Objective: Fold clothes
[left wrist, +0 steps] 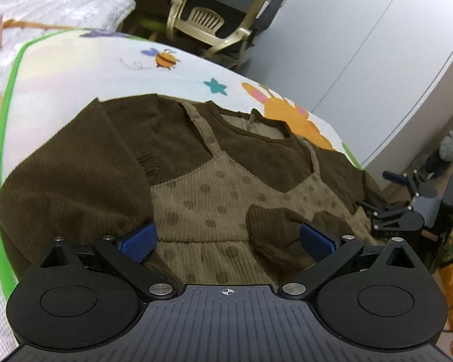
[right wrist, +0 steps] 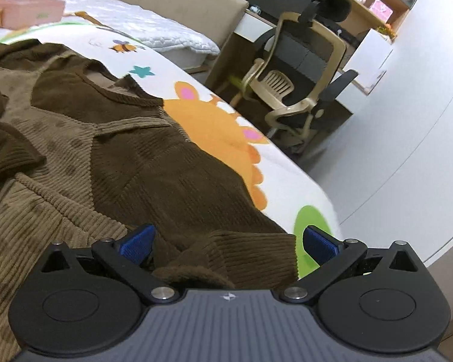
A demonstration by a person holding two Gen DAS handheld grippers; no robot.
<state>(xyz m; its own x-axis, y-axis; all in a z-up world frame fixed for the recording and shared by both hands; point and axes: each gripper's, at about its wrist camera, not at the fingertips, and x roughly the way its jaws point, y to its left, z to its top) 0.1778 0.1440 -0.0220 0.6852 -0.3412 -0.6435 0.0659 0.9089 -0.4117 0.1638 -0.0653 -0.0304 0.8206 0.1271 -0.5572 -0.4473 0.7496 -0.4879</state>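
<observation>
Brown ribbed knit sleeves frame an olive corduroy dotted pinafore: the dress (left wrist: 214, 187) lies flat on a cartoon-print sheet (left wrist: 105, 69) on the bed. Left gripper (left wrist: 228, 241) hovers over the bodice, fingers spread apart, one cuff (left wrist: 274, 235) folded inward. Right gripper (right wrist: 228, 242), likewise spread, straddles the other cuff (right wrist: 250, 253) near the sheet's edge; floor and a chair (right wrist: 296, 90) lie beyond.

Brown ribbed dress (left wrist: 214, 181) with dotted tan pinafore front, lying flat on cartoon-print bed, one sleeve (left wrist: 274, 235) folded across.
</observation>
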